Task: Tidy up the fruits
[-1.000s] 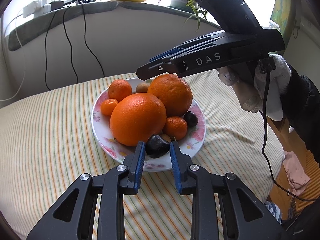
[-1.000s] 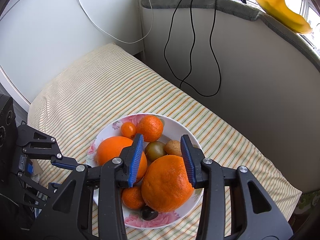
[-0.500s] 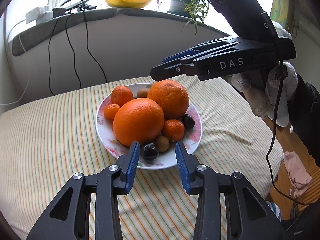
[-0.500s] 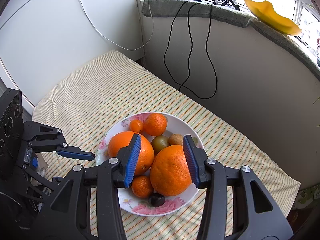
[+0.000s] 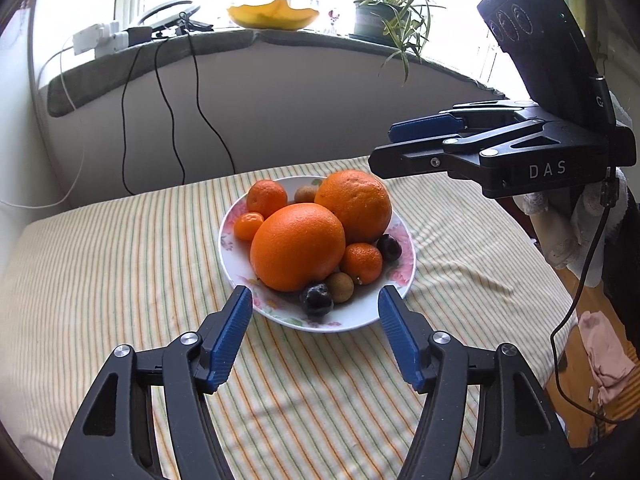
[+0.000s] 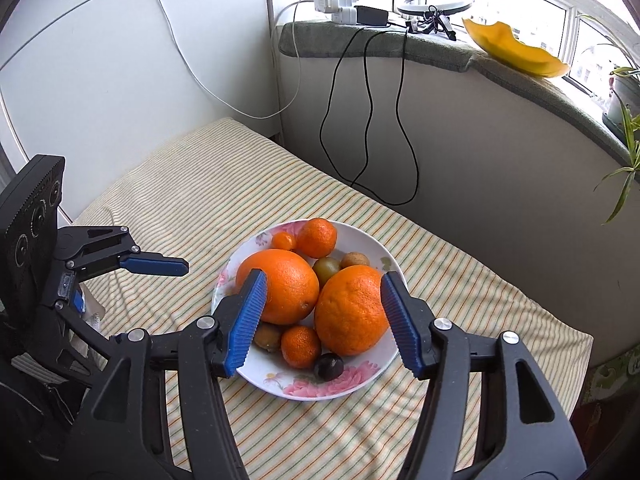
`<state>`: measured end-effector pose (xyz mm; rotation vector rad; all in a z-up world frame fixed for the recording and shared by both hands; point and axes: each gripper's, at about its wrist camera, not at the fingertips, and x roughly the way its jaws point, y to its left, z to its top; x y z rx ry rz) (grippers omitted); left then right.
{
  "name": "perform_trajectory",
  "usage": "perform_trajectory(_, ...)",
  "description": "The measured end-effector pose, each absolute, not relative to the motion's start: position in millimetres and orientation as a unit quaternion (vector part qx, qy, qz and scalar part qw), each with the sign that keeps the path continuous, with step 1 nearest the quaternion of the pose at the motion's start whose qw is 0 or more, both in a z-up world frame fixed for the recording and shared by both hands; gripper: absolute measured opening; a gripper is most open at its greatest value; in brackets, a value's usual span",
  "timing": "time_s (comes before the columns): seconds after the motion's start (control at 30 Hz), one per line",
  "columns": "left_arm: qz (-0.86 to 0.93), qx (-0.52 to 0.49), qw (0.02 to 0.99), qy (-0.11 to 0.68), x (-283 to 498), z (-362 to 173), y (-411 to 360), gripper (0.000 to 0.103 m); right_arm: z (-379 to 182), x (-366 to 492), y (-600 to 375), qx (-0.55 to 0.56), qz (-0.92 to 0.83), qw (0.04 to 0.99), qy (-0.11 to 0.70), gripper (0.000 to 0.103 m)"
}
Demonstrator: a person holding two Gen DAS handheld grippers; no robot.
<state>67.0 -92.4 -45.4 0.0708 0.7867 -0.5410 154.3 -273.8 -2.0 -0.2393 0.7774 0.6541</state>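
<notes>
We see the plate (image 5: 404, 276) of fruit sitting on the striped table (image 5: 100, 280), and both claws stand released and empty around it. In the left wrist view, the left claw (image 5: 315, 299) has its blue pads spread wide, with the near rim of the plate lying between the tips at 12 o'clock; the dark plum (image 5: 316, 299) and a small brown fruit (image 5: 340, 287) at that rim sit just ahead of the gap, untouched. Behind them the big orange (image 5: 298, 246) fills the plate's centre, a second large orange (image 5: 354, 205) rests against it at 1 o'clock, and small mandarins (image 5: 362, 263) lie around both.

In the right wrist view, the right claw (image 6: 322, 286) hangs above the plate, its pads parted wide. The rough-skinned orange (image 6: 350, 308) shows just inside the right pad, and the smooth orange (image 6: 280, 290) just inside the left pad; we cannot tell whether either pad touches the fruit. A mandarin (image 6: 301, 346) and a dark plum (image 6: 328, 366) lie below the gap toward 6 o'clock.

The left claw points level across the table toward the plate from its near edge. The right claw is held higher, off to 2 o'clock of the plate in the left view, tilted down over the fruit.
</notes>
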Motion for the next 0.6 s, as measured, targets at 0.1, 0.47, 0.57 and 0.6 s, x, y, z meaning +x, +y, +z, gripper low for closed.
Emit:
perform_trajectory(0.1, -0.243, 0.033, 0.894, 0.375, 66, -44, -89, 0.07, 0, 144, -279, -0.106, 0.297, 0.877, 0.361, 0.063)
perform_trajectory(0.47, -0.181, 0.023, 0.911, 0.37, 59, -45, -78, 0.077, -8, 96, -300, -0.064, 0.217, 0.919, 0.324, 0.087)
perform_trajectory(0.57, -0.168, 0.031, 0.916, 0.363, 55, -44, -78, 0.077, -12, 86, -304, -0.056, 0.198, 0.925, 0.319, 0.088)
perform_trajectory(0.6, -0.166, 0.03, 0.916, 0.363, 54, -44, -77, 0.077, -13, 83, -305, -0.052, 0.19, 0.928, 0.317, 0.088)
